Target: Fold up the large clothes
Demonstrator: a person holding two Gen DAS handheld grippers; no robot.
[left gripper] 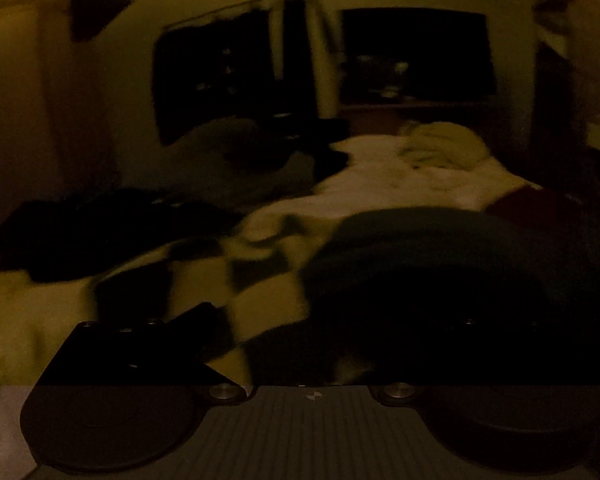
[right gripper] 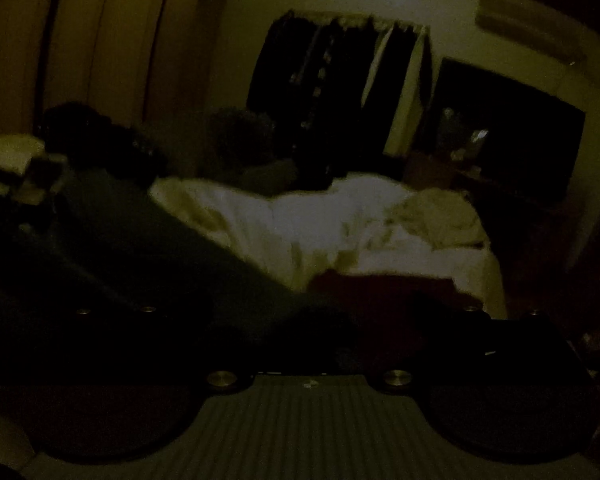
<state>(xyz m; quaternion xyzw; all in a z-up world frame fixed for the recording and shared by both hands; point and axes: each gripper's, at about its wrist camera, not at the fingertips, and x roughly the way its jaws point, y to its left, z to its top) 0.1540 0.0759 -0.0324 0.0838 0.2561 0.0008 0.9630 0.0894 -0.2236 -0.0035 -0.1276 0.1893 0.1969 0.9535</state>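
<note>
The room is very dim. A dark green garment (left gripper: 420, 248) lies bunched on the bed over a black-and-cream checkered blanket (left gripper: 236, 280). My left gripper (left gripper: 300, 344) hangs low over the blanket; its left finger (left gripper: 140, 344) shows, the right one is lost in the dark against the garment. In the right wrist view the same dark garment (right gripper: 148, 248) stretches from the left edge down toward my right gripper (right gripper: 304, 336). Its fingers are black on black, and I cannot tell whether cloth is between them.
A white sheet (right gripper: 320, 224) covers the bed, with a crumpled cream cloth (right gripper: 436, 216) at its far right. A dark red piece (left gripper: 536, 204) lies at the bed's right edge. Dark clothes are piled at left (left gripper: 100, 232). A dark window (right gripper: 340, 92) and a cabinet (left gripper: 416, 56) stand behind.
</note>
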